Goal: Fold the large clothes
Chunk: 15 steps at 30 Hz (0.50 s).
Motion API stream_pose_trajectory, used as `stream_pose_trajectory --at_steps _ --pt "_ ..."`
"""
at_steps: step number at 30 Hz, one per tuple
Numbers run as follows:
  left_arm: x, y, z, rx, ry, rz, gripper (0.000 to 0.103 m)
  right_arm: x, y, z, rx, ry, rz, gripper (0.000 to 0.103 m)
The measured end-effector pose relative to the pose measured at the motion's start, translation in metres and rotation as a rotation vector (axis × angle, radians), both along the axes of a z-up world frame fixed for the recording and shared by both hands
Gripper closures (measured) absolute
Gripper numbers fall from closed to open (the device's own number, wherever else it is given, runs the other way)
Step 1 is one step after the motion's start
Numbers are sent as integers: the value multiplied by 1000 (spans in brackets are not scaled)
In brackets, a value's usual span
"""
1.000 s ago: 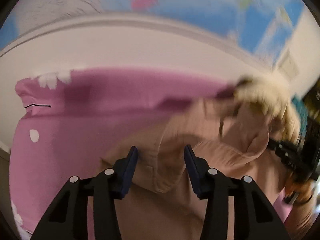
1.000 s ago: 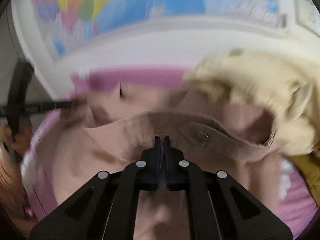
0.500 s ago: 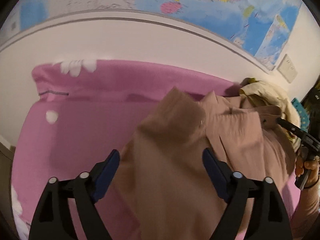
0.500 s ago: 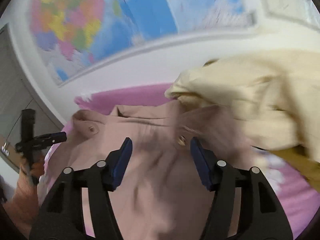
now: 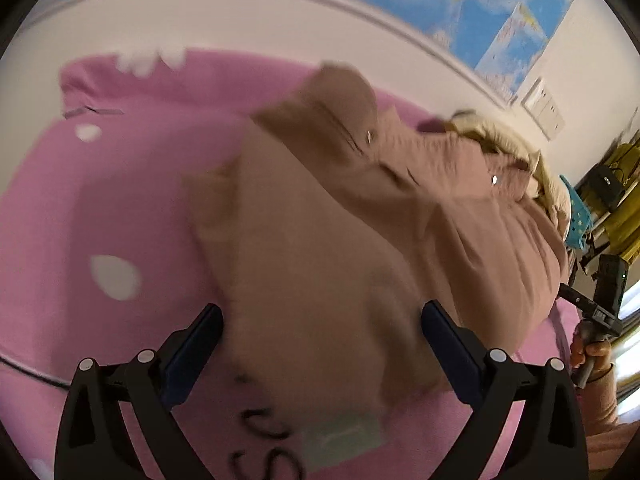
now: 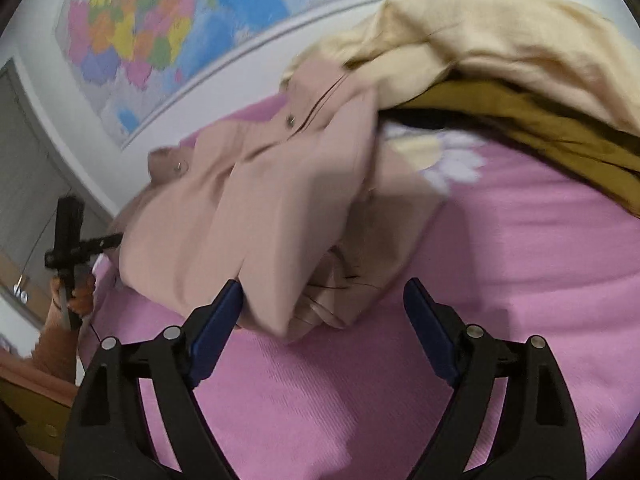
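Pink bed cover [image 5: 132, 200], printed with white petal shapes, fills the lower part of both views; some dark lettering on it near the left tongs, too blurred to read. It looks like a bed, though no frame or edge is visible to confirm. White wall behind, with a pale moulding strip and a large coloured map [image 6: 160, 28] above it. A wall switch plate [image 5: 546, 108] sits beyond the map's corner in the left view. Grey panel, perhaps a door, at the left edge of the right view.

Dusty-pink coat [image 5: 340, 240] lies in a loose, rumpled heap in the middle of the bed cover, collar end toward the wall, snap buttons showing. Against the coat's far side a cream garment [image 6: 500, 40] is piled over a mustard-brown one [image 6: 540, 128].

Left tongs [image 5: 322, 346] angle down over the coat's near edge, jaws opening to their widest; fabric lies under and between them, pads not pressing on it. Right tongs [image 6: 322, 312] angle down at the coat's folded corner, jaws opening; left pad is just against the fold, right pad well clear, nothing clamped. Each view shows the other hand, in an orange-brown knit sleeve, gripping its handle beside the coat.
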State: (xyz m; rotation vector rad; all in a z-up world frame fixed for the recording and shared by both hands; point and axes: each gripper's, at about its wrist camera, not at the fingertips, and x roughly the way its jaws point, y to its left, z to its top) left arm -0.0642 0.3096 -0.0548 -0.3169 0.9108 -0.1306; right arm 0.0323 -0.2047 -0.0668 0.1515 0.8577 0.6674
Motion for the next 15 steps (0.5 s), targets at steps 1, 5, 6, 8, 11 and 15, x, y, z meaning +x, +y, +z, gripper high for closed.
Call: stream_pose_trajectory --at_steps 1,5,6,8,11,15 --pt "4 -5 0 12 -24 6 7 5 6 -2 -3 19 9 40" --pt "11 -9 6 -37 11 26 74 6 11 14 47 8 62 87" --pt "9 -2 7 -99 15 30 83 1 6 26 75 -9 69 91" --pt "-4 13 19 -185 19 43 88 -9 -11 50 141 -34 72 95" --pt "-33 27 38 -283 -2 46 90 -33 -40 87 232 -85 86 101" --pt "-61 24 29 -301 26 27 86 -57 -52 86 205 -69 98 101"
